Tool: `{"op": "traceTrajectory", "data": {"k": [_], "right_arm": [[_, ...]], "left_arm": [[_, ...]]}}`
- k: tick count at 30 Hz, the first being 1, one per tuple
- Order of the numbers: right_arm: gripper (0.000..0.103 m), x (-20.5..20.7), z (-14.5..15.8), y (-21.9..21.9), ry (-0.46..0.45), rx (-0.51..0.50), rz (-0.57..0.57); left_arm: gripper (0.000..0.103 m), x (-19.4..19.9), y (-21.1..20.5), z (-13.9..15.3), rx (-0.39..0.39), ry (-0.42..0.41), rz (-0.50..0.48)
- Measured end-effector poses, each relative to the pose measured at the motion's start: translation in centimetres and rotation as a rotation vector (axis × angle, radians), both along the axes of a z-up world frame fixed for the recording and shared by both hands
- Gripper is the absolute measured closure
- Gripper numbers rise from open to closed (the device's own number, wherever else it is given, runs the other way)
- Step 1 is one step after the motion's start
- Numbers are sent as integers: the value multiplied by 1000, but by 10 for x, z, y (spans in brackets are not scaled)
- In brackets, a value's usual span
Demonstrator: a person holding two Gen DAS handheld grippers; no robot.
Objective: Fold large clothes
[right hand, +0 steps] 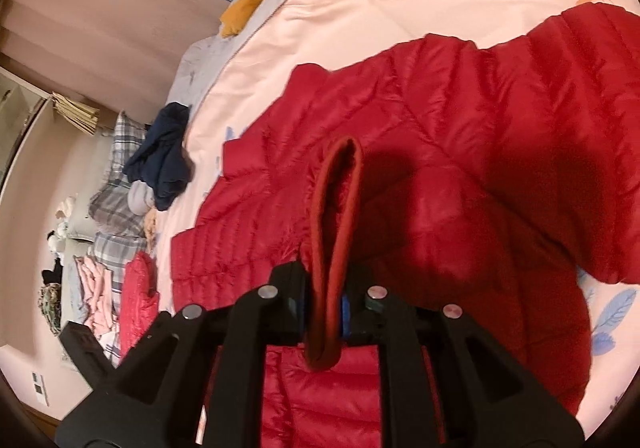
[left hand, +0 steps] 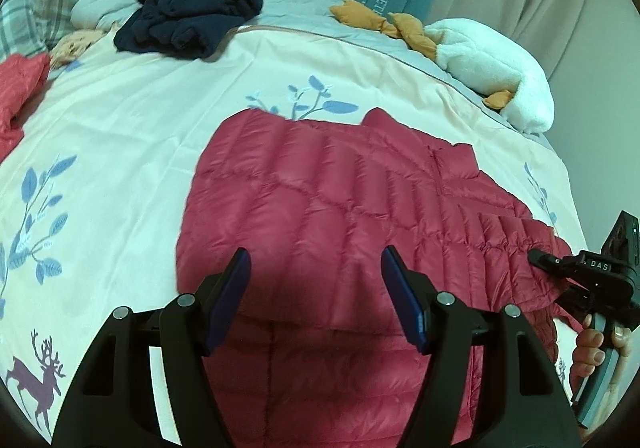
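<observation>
The red quilted jacket [left hand: 344,200] lies spread on the bed [left hand: 120,128]. The left gripper [left hand: 316,284] hovers released; the right gripper [right hand: 326,308] pinches its cuff [right hand: 336,232].

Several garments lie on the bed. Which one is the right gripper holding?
The red quilted jacket spread in the middle: the right gripper pinches its cuff. The navy garment and white fleece lie untouched, far away.

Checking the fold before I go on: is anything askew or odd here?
The red jacket lies crooked on the bed, one sleeve trailing sideways to the right gripper, which pinches its cuff. The left gripper is open above it.
</observation>
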State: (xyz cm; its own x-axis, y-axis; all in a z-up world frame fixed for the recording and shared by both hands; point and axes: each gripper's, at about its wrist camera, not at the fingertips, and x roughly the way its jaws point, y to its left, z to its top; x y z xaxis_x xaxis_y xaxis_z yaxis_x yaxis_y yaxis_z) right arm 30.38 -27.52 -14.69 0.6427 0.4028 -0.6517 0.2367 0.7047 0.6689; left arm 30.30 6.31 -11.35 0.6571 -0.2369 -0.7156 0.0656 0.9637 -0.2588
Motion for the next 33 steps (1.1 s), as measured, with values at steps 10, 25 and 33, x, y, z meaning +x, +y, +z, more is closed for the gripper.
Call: {"op": "traceTrajectory", "data": {"k": [10,25,33], "right_arm": [[87,-2,-15,-8,29,-17,1],[61,-10,4,-7,28,-212,-47],[54,-28,51,20,-124,-516,-83]], "left_arm": [[35,6,-33,-3,105,-32,-51],[35,23,-34,-32,148,67,-48],[35,24,-34,-33,149,73,-52]]}}
